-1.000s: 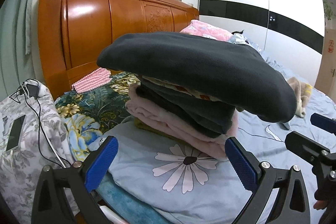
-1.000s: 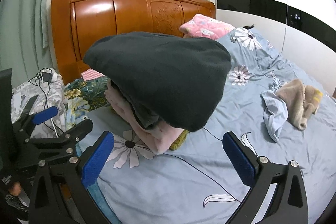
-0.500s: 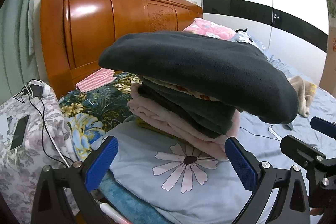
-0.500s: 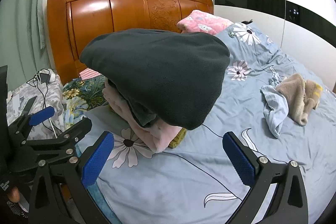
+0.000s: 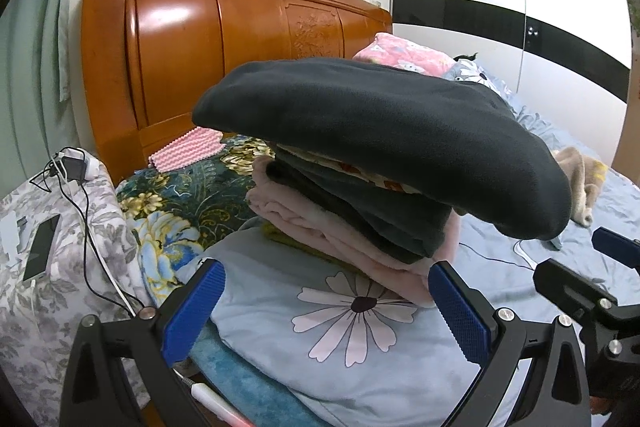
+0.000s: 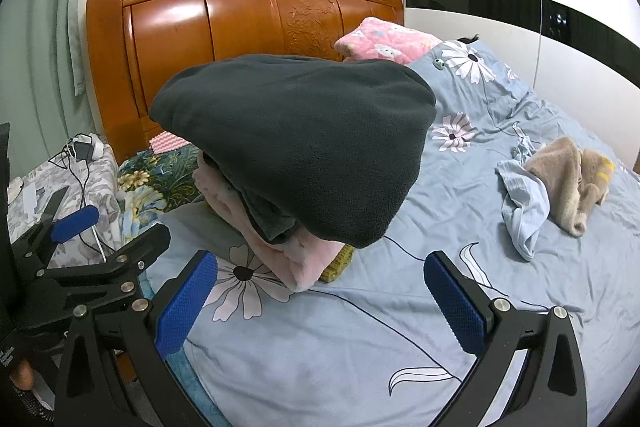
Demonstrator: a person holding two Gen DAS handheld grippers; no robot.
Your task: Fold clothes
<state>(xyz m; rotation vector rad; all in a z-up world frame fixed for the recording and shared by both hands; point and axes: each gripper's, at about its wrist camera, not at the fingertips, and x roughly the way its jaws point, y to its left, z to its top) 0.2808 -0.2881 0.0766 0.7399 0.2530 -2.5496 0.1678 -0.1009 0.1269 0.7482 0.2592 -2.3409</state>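
We hold both tools low over the near edge of the bed (image 6: 500, 163), and neither has anything in it. The left gripper (image 5: 326, 307) has its jaws spread wide and released, framing the foot of the folded stack (image 5: 352, 219); the right gripper (image 6: 320, 301) is just as wide and released, aimed at the bare sheet beside the stack.

The stack sits near the headboard (image 5: 200, 39) end of the bed, on the flowered blue cover. On top lies the dark fleece garment (image 6: 296, 143), folded over and overhanging the pink and grey layers beneath, a broad cap on a narrower base. That overhang looks to us a little top-heavy, so we would keep clear of its drooping edge.

Still unfolded, well apart across the bed on our right, lie the light blue garment (image 6: 524, 203) and the tan garment (image 6: 568, 179), crumpled and touching each other. By our reading the stack is done for now and those two are what remains. The right gripper faces that way already, so it seems the natural one to reach for them while the left gripper stays by the stack.
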